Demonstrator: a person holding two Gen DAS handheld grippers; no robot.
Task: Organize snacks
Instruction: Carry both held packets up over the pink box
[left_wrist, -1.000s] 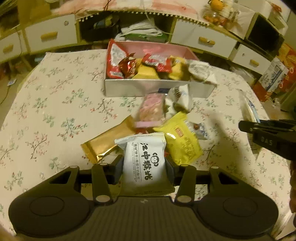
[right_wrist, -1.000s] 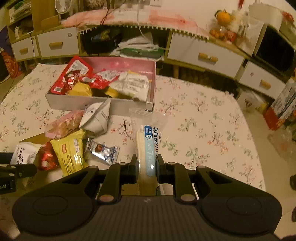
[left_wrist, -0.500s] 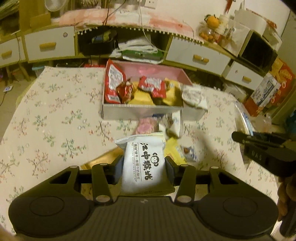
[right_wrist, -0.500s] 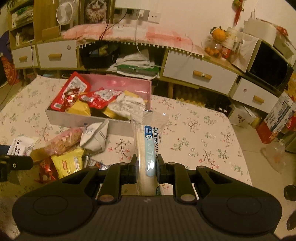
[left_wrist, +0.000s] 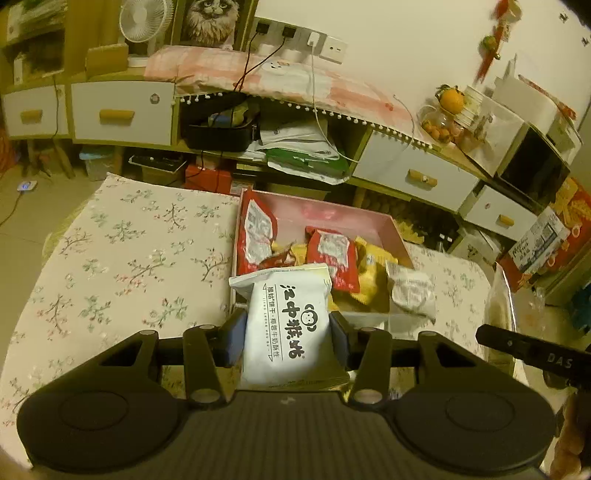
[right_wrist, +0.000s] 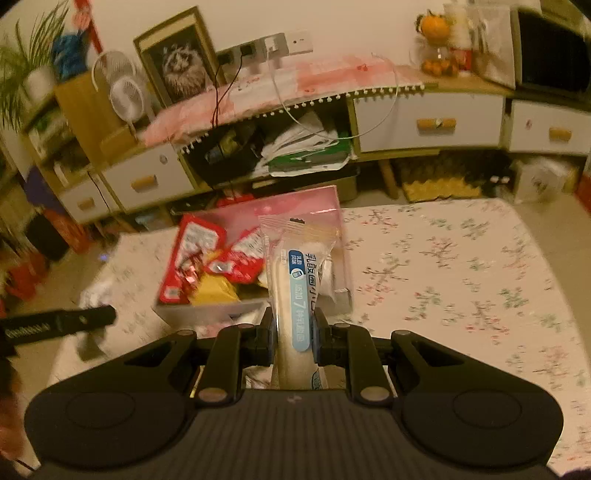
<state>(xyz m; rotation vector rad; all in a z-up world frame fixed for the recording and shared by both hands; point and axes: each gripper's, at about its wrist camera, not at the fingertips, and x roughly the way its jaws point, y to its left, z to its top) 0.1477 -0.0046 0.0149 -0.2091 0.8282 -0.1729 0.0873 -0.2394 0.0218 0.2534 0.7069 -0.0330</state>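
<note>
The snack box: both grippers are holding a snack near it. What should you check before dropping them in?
1. Left gripper grips the white biscuit packet: ok.
2. Right gripper grips the long clear bread packet: ok.
3. White biscuit packet is over the pink snack box: cannot tell.
4. Free space in the box: ok, bare pink bottom at the far end.
5. Grippers apart from each other: ok.

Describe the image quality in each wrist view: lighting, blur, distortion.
Left wrist view: dim warm yellow light, strong fisheye bending at the edges, fairly sharp; the white biscuit packet in the left gripper is brightly lit. Right wrist view: same warm cast, but motion blur smears the floral tablecloth and pink box; the bread stick packet stays crisp.
</note>
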